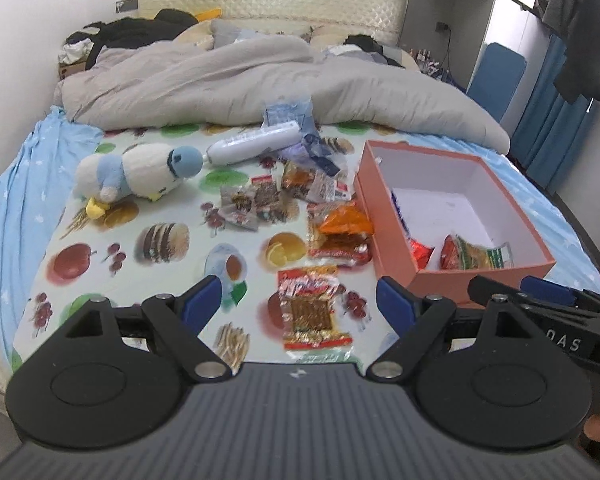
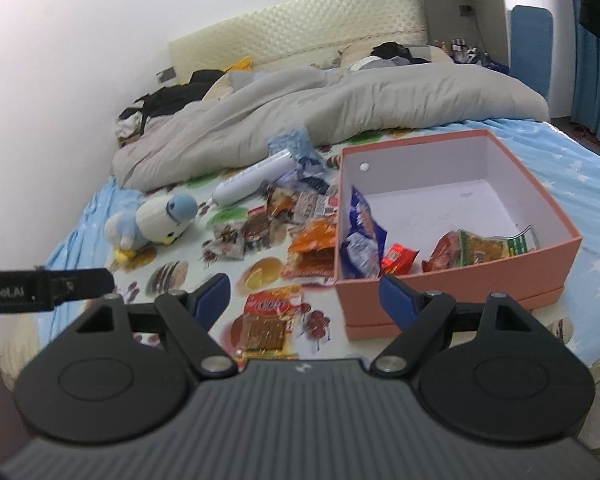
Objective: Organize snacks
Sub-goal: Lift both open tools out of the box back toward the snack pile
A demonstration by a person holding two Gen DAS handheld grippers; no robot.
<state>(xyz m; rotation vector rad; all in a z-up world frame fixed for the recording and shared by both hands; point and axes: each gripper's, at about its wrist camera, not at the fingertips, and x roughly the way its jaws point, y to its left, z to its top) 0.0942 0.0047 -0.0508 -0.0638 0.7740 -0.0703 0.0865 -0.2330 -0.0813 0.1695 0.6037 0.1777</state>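
L gripper (image 1: 298, 300) spread wide, empty, R gripper (image 2: 304, 300) likewise, above snack pack (image 1: 314, 312)

Clearance: open lane on the bed's near edge, clutter behind.
Fruit-print sheet (image 1: 140, 280) is bare lower left; red-and-gold snack packet (image 1: 314, 312) lies mid-lane. Open-top salmon-pink cardboard box (image 1: 452, 284) walls off the right. Loose wrappers (image 1: 260, 200), blue-and-white plush penguin (image 1: 140, 172), white cylindrical bottle (image 1: 256, 144) and grey duvet (image 1: 260, 84) block centre and top.

Plush penguin (image 1: 140, 172) beside white tube (image 1: 256, 144) — rumpled grey duvet (image 1: 260, 80) behind
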